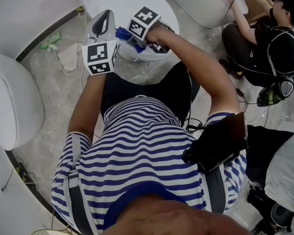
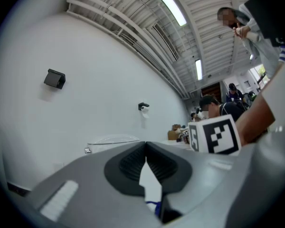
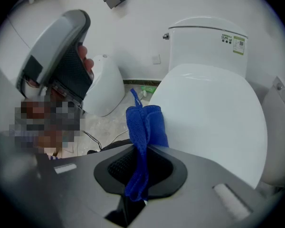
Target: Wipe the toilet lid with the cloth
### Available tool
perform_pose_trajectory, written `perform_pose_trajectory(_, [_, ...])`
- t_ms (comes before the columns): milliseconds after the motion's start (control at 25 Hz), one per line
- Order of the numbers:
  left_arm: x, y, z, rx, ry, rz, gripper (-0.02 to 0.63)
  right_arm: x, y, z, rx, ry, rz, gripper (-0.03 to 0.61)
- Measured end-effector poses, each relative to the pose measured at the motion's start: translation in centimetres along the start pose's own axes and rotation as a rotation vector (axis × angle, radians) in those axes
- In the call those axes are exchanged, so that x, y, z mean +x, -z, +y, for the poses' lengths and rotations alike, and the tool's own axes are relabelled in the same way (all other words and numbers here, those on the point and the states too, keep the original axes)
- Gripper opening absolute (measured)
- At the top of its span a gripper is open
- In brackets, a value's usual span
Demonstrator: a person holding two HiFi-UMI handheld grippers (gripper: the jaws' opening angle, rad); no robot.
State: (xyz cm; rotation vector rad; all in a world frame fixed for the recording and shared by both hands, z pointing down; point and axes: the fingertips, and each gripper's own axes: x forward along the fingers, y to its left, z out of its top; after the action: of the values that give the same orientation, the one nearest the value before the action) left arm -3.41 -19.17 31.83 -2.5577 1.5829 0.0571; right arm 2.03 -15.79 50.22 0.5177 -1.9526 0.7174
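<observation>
Evidently the right claw point(image 3: 140, 164) pinched the cloth point(image 3: 145, 126) near the lid point(image 3: 213, 113), seemingly ready to wipe; the left claw point(image 2: 146, 161) was closed, empty, raised clear.

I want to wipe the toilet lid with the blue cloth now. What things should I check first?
1. Cloth held tight: ok. The blue cloth is pinched between the jaws of the right gripper.
2. Lid down: ok. The white toilet lid is closed.
3. Lid free of stuff: ok for the part that shows in the right gripper view.
4. Cloth touching the lid: cannot tell. It sticks out by the lid's near edge, but contact does not show.
5. Other gripper free: ok. The left gripper has its jaws together on nothing and points up at the wall.
</observation>
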Motion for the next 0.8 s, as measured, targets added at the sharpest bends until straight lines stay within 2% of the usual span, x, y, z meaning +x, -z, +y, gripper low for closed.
perform_pose_trajectory(120, [0.5, 0.3, -0.2, -0.001, 0.010, 0.003, 0.003, -2.4, -0.4, -1.5, 0.019, 0.010, -0.054, 0.049])
perform_pose_trajectory(320, [1.8, 1.3, -1.9, -0.009, 0.040, 0.014, 0.003, -7.7, 1.1, -6.7, 0.102, 0.090, -0.120, 0.049])
perform_pose_trajectory(560, [3.5, 2.5, -4.1, -0.022, 0.081, 0.028, 0.003, -11.7, 6.8, -13.5, 0.216, 0.228, -0.118, 0.049])
perform_pose_trajectory(800, [4.1, 2.5, -5.8, -0.016, 0.108, 0.022, 0.003, -11.8, 11.6, -17.3, 0.313, 0.294, -0.095, 0.049])
